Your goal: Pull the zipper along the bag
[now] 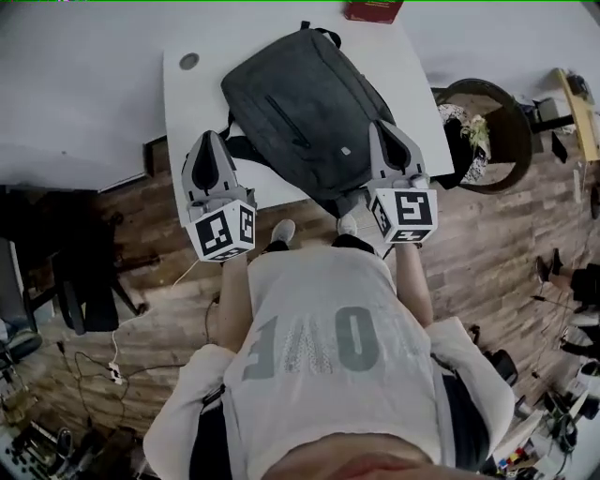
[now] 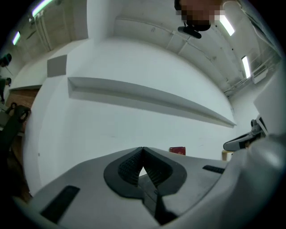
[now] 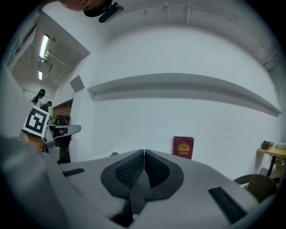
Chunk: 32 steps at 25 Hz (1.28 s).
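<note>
A dark grey backpack [image 1: 305,112] lies flat on the white table [image 1: 187,103] in the head view, with a zip line [image 1: 286,119] running across its front panel. My left gripper [image 1: 208,139] hangs over the table beside the bag's near-left corner, jaws shut and empty. My right gripper [image 1: 381,126] hovers at the bag's right edge, also shut with nothing between its pads. In both gripper views the jaws [image 2: 142,150] [image 3: 144,153] meet tip to tip and point over the table toward a white wall. The bag is hidden in those two views.
A red booklet [image 1: 372,9] stands at the table's far edge, also seen as a small red booklet [image 3: 183,147] in the right gripper view. A round cable hole [image 1: 189,61] sits far left. A brown round bin [image 1: 489,131] stands right of the table, a dark chair [image 1: 84,281] left.
</note>
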{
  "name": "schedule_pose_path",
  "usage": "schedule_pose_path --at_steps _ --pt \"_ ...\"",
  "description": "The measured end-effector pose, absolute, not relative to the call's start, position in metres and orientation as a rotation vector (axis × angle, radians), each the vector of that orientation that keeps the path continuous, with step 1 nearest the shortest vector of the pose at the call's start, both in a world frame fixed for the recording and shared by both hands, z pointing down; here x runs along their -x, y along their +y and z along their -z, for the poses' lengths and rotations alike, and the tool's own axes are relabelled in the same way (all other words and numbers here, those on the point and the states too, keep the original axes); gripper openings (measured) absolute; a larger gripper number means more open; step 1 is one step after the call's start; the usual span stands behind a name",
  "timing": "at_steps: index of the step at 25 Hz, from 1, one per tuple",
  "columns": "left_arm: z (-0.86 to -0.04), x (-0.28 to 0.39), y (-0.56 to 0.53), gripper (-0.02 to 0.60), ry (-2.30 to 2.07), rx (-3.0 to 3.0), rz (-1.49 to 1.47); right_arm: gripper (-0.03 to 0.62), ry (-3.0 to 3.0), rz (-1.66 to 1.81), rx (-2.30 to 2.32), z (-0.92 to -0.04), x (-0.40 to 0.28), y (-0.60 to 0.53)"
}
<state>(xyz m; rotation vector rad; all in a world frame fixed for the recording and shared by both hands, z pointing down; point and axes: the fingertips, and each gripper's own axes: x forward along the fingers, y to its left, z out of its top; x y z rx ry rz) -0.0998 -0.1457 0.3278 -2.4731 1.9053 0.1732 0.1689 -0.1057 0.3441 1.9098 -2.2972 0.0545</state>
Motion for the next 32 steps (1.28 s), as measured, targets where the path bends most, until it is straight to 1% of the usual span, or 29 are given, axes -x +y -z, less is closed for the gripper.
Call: schedule_pose_path --at_steps 5,12,18,32 --pt "-0.329 0.114 -0.119 0.026 2.125 2.284 -0.169 0.029 -2.442 -0.039 -1.723 -0.348 -0.169 -0.129" --pt "-0.335 0.11 -0.099 0.026 2.237 2.162 -0.133 0.029 -2.556 -0.107 -1.638 -0.359 -0.181 -0.138" --pt "-0.334 0.099 -0.11 0.026 2.208 2.176 -0.126 0.029 -2.554 -0.109 -1.633 -0.364 -0.186 -0.142" --pt "-0.339 0.105 -0.147 0.028 2.141 2.262 -0.106 0.033 -2.497 -0.184 -1.676 -0.375 -0.183 -0.155"
